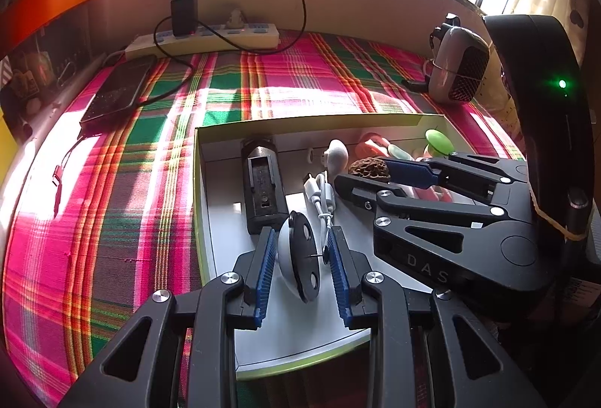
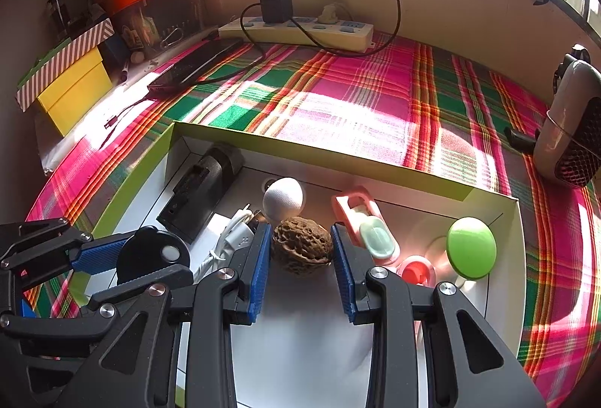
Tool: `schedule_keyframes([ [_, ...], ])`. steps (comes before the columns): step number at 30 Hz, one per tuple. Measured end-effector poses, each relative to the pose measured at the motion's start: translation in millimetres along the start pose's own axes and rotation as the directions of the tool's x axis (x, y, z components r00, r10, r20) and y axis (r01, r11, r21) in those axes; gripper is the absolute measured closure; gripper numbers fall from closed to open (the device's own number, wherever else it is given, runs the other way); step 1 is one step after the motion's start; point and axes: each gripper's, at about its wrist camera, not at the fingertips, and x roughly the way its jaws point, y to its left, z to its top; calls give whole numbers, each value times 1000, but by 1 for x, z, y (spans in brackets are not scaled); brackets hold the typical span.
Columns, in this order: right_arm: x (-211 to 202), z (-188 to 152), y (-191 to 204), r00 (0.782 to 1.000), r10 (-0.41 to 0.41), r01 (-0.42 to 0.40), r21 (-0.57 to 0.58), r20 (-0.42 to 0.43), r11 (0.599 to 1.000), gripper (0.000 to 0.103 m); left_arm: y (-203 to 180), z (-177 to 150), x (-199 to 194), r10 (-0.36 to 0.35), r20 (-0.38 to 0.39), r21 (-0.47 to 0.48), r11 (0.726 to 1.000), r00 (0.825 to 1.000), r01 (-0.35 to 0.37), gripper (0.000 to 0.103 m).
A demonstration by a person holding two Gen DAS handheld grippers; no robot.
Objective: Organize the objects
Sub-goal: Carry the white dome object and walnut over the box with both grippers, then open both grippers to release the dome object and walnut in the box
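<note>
Cloth [image 1: 124,182] in bright plaid covers the surface, and on it sits the open box [image 1: 300,120] that all the small things lie in. Both hands work inside that box at once. On the left side the left gripper [image 1: 298,254] has its fingers around a white dome with a black disc face [image 1: 300,257]; the pads look pressed to it or nearly so, and I cannot tell whether it is truly gripped. To its right, the right gripper [image 2: 302,250] brackets a walnut [image 2: 302,244] resting on the box floor, fingers closed against its sides, it seems. A black block [image 1: 261,186], a white cable [image 1: 321,199], a white ball [image 2: 283,199], a pink case [image 2: 360,216] and a green disc [image 2: 471,246] lie around them.

To my eye, the step is the grasp itself, both pieces caught but not lifted. Next calls for a straight lift clear of the cable and the box wall.
</note>
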Motion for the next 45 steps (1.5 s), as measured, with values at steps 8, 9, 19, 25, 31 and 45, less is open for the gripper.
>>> schedule_keyframes([
  [8,0,0,0,1000,-4,4,4,-2,1000,69,-1,0,1,2,0,-1,1000,1000,-2,76],
  [9,0,0,0,1000,-4,4,4,-2,1000,69,-1,0,1,2,0,0,1000,1000,-2,76],
  [19,-1,-1,-1,1000,-4,4,13,-5,1000,69,-1,0,1,3,0,-2,1000,1000,-3,76],
  [25,-2,-1,-3,1000,6,-6,34,-7,999,65,-1,-1,1,5,-1,6,1000,1000,-5,76],
  [31,-1,0,-5,1000,9,-8,43,-10,999,60,0,-3,-1,7,-3,11,1000,1000,-7,76],
  [45,-9,-2,-9,1000,2,-3,63,11,998,56,3,-6,-6,4,15,12,1000,1000,-4,72],
])
